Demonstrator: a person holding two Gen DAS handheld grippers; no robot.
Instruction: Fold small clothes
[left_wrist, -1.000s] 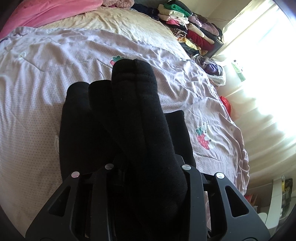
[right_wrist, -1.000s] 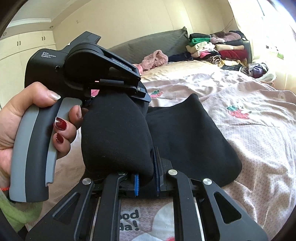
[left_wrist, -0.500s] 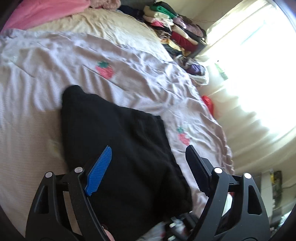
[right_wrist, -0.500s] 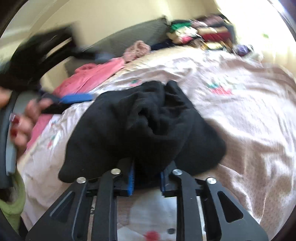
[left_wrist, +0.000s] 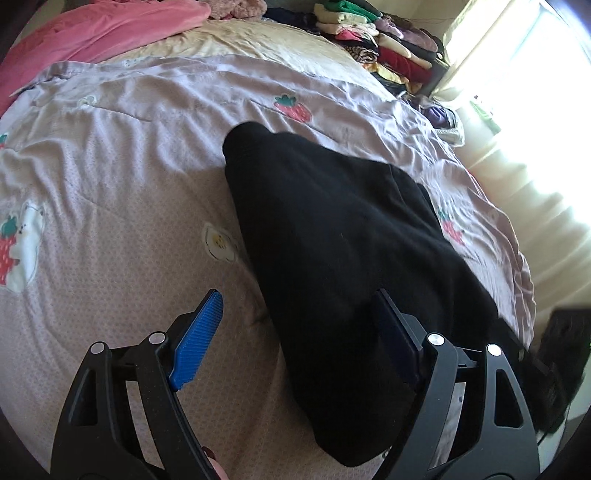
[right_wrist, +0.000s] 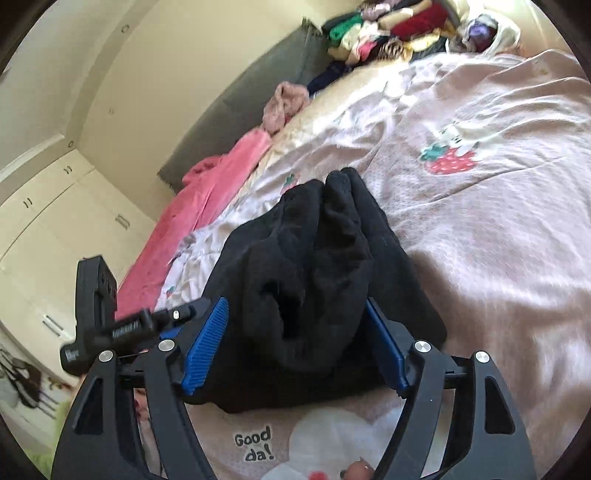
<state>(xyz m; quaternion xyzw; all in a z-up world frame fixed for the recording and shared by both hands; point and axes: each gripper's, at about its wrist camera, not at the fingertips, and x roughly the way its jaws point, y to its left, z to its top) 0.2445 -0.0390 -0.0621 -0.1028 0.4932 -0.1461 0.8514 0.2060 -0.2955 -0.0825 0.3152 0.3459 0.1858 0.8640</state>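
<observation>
- Soft black knit garment (left_wrist: 332, 236) lies on the lilac strawberry-print bed cover (left_wrist: 110, 184), long axis running away from both tongs.
- Left tongs (left_wrist: 299, 314) gape, empty; right tongs (right_wrist: 295, 317) also spread, straddling its bunched near end, nearer.

"Good da!" on bedspread (right_wrist: 480, 258)

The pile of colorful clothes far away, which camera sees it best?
The left wrist view: the clothes pile shows as a stack of many folded layers. In the right wrist view the pile is tilted and blurrier.
</observation>
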